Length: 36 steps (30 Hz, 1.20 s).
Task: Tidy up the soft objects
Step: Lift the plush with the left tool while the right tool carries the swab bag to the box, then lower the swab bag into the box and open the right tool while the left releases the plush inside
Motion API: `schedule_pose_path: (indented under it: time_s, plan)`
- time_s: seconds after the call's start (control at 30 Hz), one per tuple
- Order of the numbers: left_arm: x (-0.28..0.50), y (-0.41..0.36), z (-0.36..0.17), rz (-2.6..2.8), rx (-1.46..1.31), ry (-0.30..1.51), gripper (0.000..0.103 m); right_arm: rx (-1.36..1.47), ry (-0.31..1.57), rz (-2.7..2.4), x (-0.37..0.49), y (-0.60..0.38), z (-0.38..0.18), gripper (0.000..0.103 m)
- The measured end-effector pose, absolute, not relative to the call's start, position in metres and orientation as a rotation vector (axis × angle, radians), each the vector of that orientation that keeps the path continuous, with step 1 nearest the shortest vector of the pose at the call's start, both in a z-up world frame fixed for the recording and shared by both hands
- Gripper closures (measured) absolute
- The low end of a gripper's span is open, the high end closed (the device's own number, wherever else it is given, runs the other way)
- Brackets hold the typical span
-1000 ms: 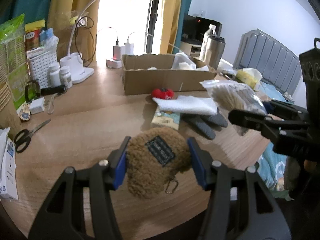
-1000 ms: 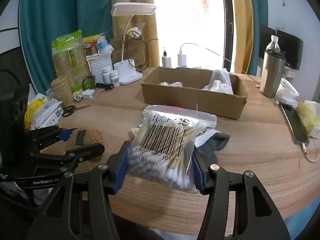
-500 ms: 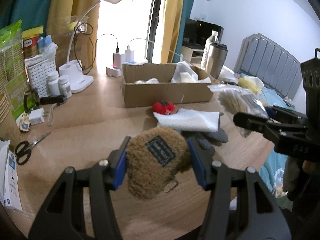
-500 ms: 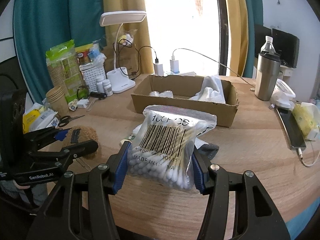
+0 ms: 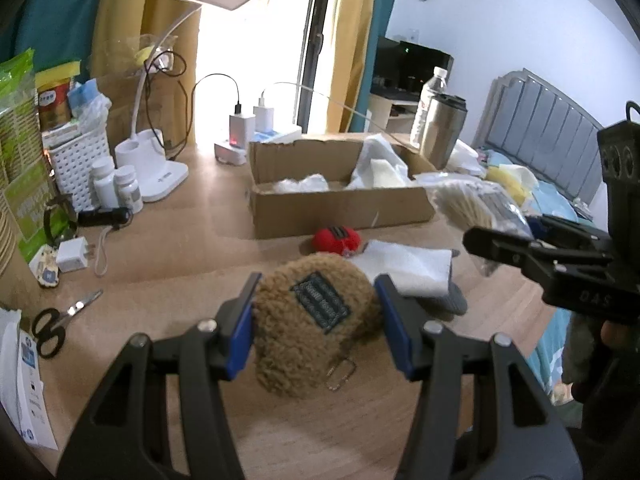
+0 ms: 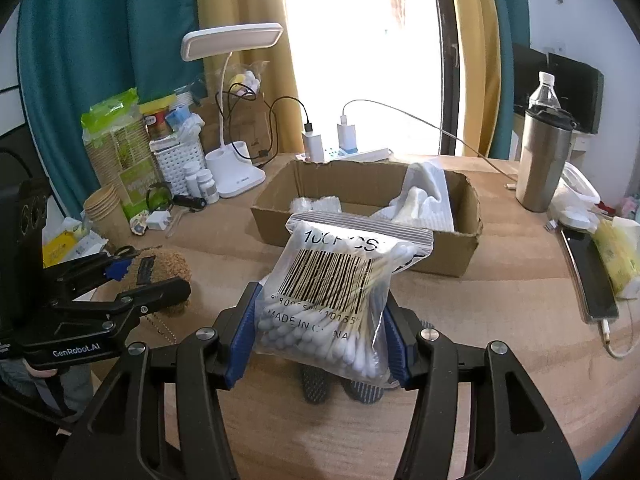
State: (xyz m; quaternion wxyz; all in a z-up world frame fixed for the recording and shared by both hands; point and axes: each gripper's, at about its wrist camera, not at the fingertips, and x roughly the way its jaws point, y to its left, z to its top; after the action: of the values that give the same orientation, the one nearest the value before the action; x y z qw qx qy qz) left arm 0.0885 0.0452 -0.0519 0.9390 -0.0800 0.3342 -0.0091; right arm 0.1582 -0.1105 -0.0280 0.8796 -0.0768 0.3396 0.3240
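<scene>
Left wrist view: my left gripper (image 5: 316, 320) is clamped on a brown fuzzy fleece pouch (image 5: 312, 320) with a dark sewn label, blue pads pressed into both flanks, metal clasp dangling below. Held clear of the wooden tabletop (image 5: 168, 264), by my judgement so it can travel to the box without dragging.

Right wrist view: my right gripper (image 6: 320, 320) is closed on a clear zip bag of cotton swabs (image 6: 340, 292), barcode facing me, jaws pinching the lower half so the top stands upright. The bag hangs above a pair of dark grey knitted gloves (image 6: 316, 380) lying on the table.

Beyond both loads sits an open brown cardboard box (image 6: 456, 240), the likely destination. Inside: a crumpled white cloth (image 6: 424, 196) at the right end and a small white plastic-wrapped bundle (image 6: 316, 204) at the left; the middle looks free.

Not yet sorted, on the table before the box: a red plush ball (image 5: 336, 238) and a folded white towel (image 5: 408, 268), which lies over the gloves.
</scene>
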Motion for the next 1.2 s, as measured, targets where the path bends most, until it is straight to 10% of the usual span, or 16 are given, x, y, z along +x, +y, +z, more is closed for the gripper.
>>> schedule_pose_path:
  time_s: [1.2]
  plan:
    - [0.187, 0.072, -0.035, -0.015, -0.181, 0.653, 0.046, -0.141, 0.723, 0.726, 0.260, -0.075, -0.023, 0.045]
